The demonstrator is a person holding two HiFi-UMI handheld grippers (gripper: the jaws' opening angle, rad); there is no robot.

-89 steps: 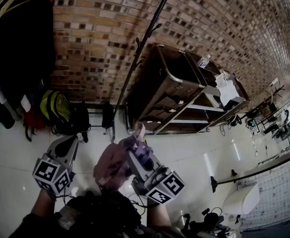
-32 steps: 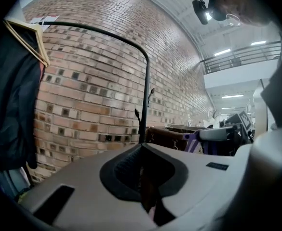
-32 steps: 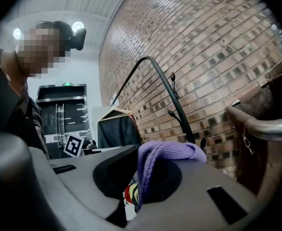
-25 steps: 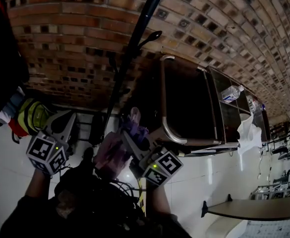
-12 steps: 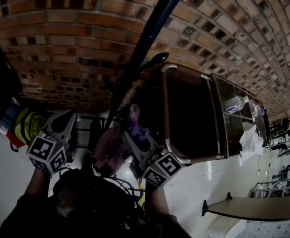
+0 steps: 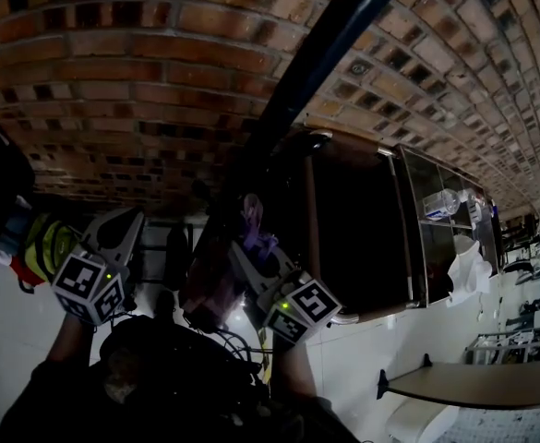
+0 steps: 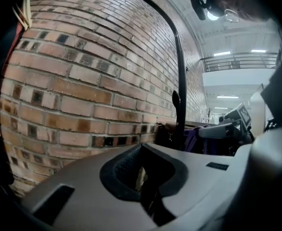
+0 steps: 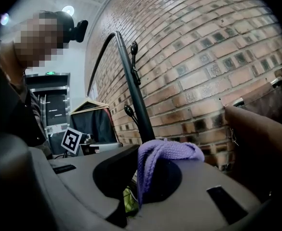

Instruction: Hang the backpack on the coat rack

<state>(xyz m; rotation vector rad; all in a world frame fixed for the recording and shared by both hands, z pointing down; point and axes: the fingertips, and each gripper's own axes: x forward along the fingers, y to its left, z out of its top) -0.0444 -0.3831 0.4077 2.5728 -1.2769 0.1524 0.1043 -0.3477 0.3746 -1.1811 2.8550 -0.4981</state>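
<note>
The purple woven backpack strap (image 8: 167, 150) is pinched between the closed right gripper's (image 6: 244, 250) jaws beside the black metal coat-rack pole (image 6: 318, 61); the left gripper (image 6: 124, 221) is carried closed, empty.

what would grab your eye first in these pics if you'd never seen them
The purple strap pinched in the right gripper stands out most, with the pink-purple backpack bunched beside that gripper at the head view's centre. Behind them, the black coat rack pole slants up across the brick wall.
</note>
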